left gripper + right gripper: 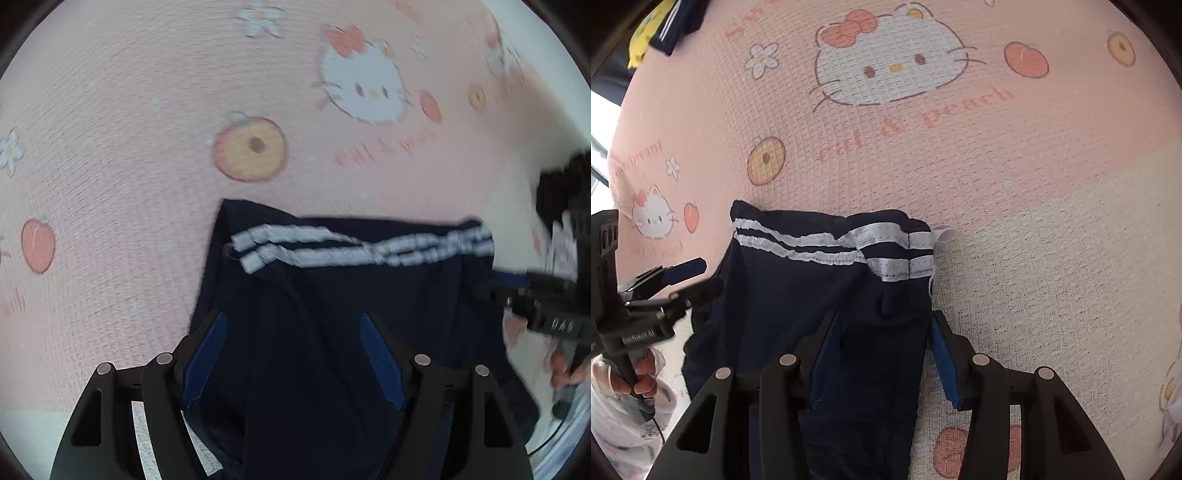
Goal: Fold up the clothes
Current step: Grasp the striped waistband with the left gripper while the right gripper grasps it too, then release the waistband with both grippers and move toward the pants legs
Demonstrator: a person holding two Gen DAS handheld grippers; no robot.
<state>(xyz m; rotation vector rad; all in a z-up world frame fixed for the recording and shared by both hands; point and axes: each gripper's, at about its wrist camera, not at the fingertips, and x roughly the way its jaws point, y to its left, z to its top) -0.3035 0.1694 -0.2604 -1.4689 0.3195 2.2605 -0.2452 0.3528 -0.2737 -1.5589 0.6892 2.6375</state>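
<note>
A folded navy garment (332, 295) with two white stripes along its far edge lies flat on the pink mat (129, 147). My left gripper (293, 332) hovers open over its near left part, the blue pads wide apart and the cloth lying loose beneath them. In the right wrist view the same garment (798, 288) spreads to the left, and my right gripper (882, 332) stands open over its right edge, pads not pressing the cloth. Each gripper shows in the other's view: the left gripper (701, 277) at the garment's left side, the right gripper (495, 286) at its right side.
The mat (1015, 166) is pink with cat and peach prints and turns cream on the right. A yellow and navy pile of clothes (657, 29) lies at its far left corner. A person's hand (642, 376) grips the left handle. A white tag (943, 234) sticks out of the waistband.
</note>
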